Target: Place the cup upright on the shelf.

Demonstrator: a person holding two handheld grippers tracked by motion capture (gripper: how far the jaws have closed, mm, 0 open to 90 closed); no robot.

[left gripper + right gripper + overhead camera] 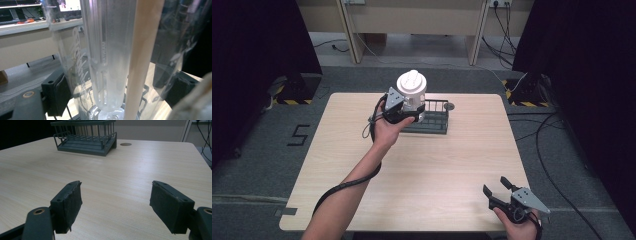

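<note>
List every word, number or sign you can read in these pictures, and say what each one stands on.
"5": a dark figure on the grey floor left of the table.
Raised lettering on the clear bottle held by the left gripper: too blurred to read.
Yellow and black hazard stripes on the floor: a sign, without words.
Nothing else legible.
</note>
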